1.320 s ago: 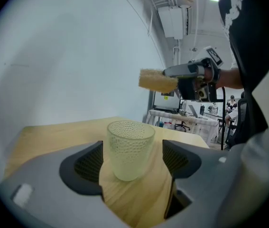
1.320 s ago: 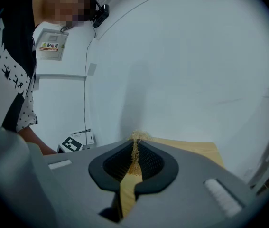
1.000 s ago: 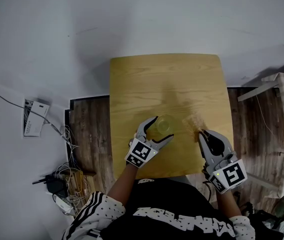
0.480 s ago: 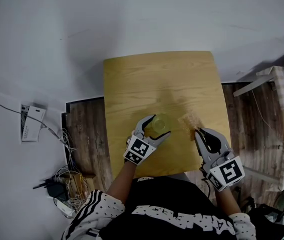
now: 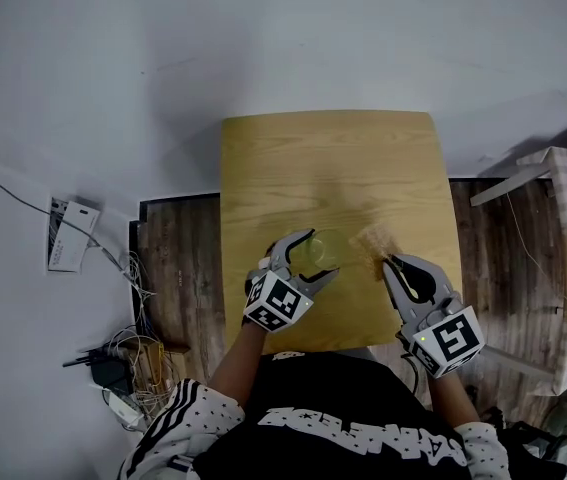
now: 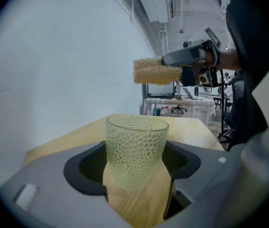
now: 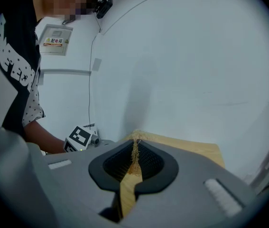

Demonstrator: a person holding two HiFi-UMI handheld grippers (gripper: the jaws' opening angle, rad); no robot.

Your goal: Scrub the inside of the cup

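Observation:
A pale green dimpled glass cup (image 5: pixel 321 251) stands upright on the wooden table (image 5: pixel 293 158), near its front edge. My left gripper (image 5: pixel 322 254) is shut on the cup, one jaw on each side; in the left gripper view the cup (image 6: pixel 135 137) fills the gap between the pads. To the cup's right, my right gripper (image 5: pixel 391 261) is shut on a tan fibrous sponge (image 5: pixel 376 239). That sponge (image 6: pixel 156 71) hangs in the air above and beyond the cup's rim. In the right gripper view, the sponge (image 7: pixel 135 152) shows edge-on as a thin strip pinched between the jaws.
A tangle of cables and adapters (image 5: pixel 118 368) lies on the wood floor at the left, by a white box (image 5: pixel 68 236). A wooden cabinet (image 5: pixel 563 268) stands at the right. The white wall (image 5: pixel 263 38) runs behind the table's far edge.
The head view has swayed a little. Both grippers keep almost the same places, the left on the cup and the right holding the sponge just right of it.

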